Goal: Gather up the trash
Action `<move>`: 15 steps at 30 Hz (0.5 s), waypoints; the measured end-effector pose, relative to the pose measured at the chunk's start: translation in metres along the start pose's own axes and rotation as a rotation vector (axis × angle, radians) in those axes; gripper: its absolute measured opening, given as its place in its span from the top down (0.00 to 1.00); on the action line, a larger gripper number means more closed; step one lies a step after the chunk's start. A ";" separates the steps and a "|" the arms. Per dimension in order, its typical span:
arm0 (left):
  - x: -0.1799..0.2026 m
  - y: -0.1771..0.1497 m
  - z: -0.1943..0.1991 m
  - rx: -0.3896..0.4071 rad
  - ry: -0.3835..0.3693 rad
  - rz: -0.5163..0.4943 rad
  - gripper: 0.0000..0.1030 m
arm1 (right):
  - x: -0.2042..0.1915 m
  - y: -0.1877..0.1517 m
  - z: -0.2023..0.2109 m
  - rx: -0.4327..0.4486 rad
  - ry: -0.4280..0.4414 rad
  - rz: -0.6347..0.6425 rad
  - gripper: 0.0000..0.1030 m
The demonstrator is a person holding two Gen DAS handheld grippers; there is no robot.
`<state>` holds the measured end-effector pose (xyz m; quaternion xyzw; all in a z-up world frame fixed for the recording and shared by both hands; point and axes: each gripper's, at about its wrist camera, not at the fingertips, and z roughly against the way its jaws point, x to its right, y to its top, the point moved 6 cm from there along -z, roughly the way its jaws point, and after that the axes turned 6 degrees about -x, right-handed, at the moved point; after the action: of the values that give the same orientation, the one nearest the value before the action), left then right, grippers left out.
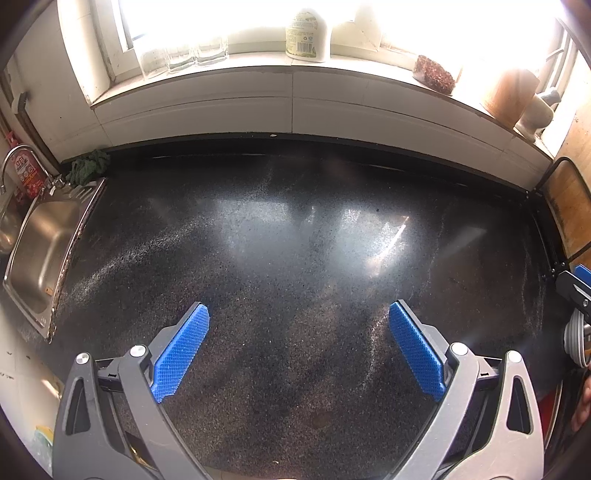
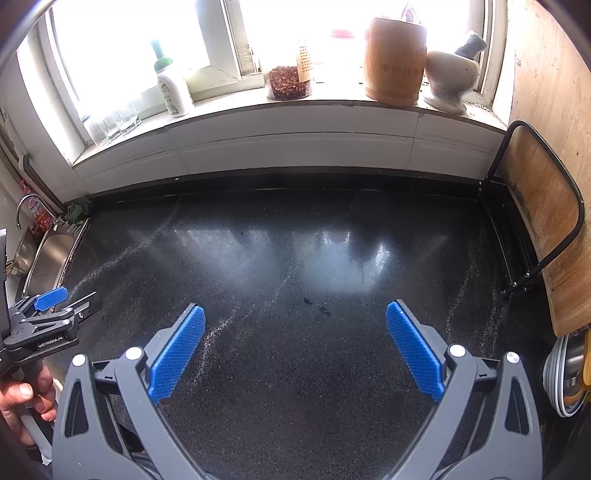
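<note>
My left gripper (image 1: 299, 306) hangs open over a dark speckled countertop (image 1: 295, 229), with nothing between its blue pads (image 1: 181, 354). My right gripper (image 2: 296, 306) is open too, above the same countertop (image 2: 295, 258), and holds nothing. In the right wrist view the left gripper (image 2: 70, 299) shows at the left edge, held by a hand (image 2: 22, 395). The right gripper's tip (image 1: 580, 284) pokes in at the right edge of the left wrist view. Between the fingers I see only bare counter. A few small dark specks (image 2: 321, 308) lie on it.
A steel sink (image 1: 40, 251) with a tap and a green cloth (image 1: 88, 166) sits at the left. The windowsill carries glasses, a white bottle (image 1: 306, 33), a jar of dried red bits (image 2: 288, 83), a wooden canister (image 2: 395, 59) and a mortar (image 2: 448, 81). A cutting board in a rack (image 2: 539, 206) and stacked dishes (image 2: 565, 376) stand at the right.
</note>
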<state>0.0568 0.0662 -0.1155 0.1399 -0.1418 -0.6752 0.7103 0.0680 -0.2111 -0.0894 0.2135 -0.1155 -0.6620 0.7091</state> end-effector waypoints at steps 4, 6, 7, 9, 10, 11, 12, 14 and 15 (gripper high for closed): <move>0.000 -0.001 0.002 0.011 0.007 -0.003 0.08 | 0.000 -0.001 0.000 0.000 0.001 -0.001 0.07; -0.001 0.000 0.005 0.025 0.009 -0.006 0.08 | 0.000 0.000 0.000 0.000 0.002 -0.001 0.07; 0.000 0.000 0.005 0.027 0.006 -0.009 0.08 | 0.000 -0.001 0.000 -0.001 0.003 -0.002 0.07; 0.001 0.000 0.005 0.027 0.008 -0.014 0.08 | 0.001 -0.002 -0.001 -0.003 0.002 -0.002 0.07; 0.001 0.000 0.005 0.026 0.011 -0.015 0.08 | 0.002 -0.003 -0.001 -0.004 0.002 -0.003 0.07; 0.002 0.000 0.004 0.023 0.010 -0.015 0.08 | 0.002 -0.004 -0.002 -0.006 0.001 -0.004 0.07; 0.002 0.000 0.003 0.020 0.008 -0.015 0.08 | 0.003 -0.004 -0.003 -0.007 0.001 -0.005 0.07; 0.001 0.000 0.001 0.018 0.007 -0.015 0.08 | 0.004 -0.005 -0.005 -0.012 0.000 -0.009 0.07; 0.000 0.000 0.000 0.019 0.012 -0.016 0.08 | 0.004 -0.005 -0.006 -0.014 -0.001 -0.010 0.07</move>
<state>0.0574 0.0663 -0.1157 0.1517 -0.1430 -0.6786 0.7043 0.0667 -0.2148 -0.0978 0.2085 -0.1101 -0.6663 0.7074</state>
